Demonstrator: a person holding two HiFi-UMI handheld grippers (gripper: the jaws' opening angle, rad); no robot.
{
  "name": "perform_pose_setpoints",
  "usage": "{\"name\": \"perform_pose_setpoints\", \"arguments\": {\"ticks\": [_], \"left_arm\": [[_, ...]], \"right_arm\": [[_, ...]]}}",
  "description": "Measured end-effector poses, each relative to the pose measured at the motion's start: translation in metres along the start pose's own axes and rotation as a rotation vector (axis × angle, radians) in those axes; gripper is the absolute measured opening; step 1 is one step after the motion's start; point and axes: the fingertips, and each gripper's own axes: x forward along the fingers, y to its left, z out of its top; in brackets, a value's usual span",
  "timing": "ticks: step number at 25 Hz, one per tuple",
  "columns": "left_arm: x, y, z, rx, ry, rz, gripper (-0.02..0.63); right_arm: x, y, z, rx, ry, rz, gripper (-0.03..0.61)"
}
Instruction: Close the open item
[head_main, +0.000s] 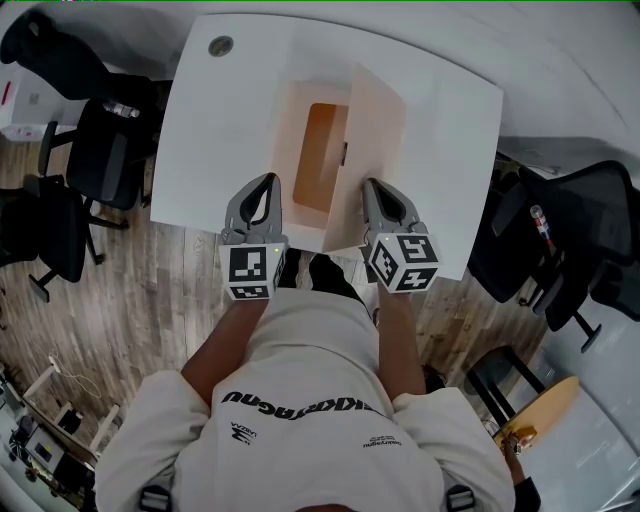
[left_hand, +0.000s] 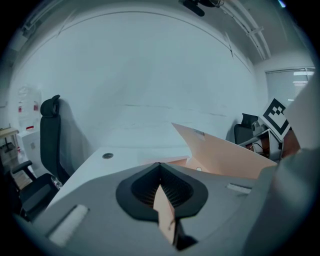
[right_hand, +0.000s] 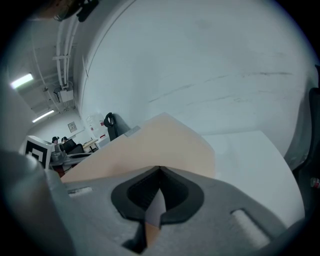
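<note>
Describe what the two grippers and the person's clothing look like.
Both the left gripper and the right gripper have grey, rounded bodies that taper to a point. Inside each sits a black, ribbed pad in a teardrop-shaped recess. Each carries a white cube with black square markers. No cables show. The person wears a cream short-sleeved shirt with black lettering.

Beige folder (head_main: 372, 150) open on table (head_main: 220, 130) (right flap raised).

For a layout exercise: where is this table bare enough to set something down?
Bare: table's left strip by the grommet; right strip beyond the open folder. Crowded: near edge, where left gripper and right gripper clamp it.
</note>
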Motion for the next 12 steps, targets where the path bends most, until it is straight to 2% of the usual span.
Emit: {"name": "perform_pose_setpoints", "arguments": {"ticks": [12], "left_arm": [[0.013,0.013,-0.016,-0.017,0.040,0.007,0.006]], "right_arm": [[0.021,0.009,-0.009,-0.017,0.052,0.022,0.000]]}}
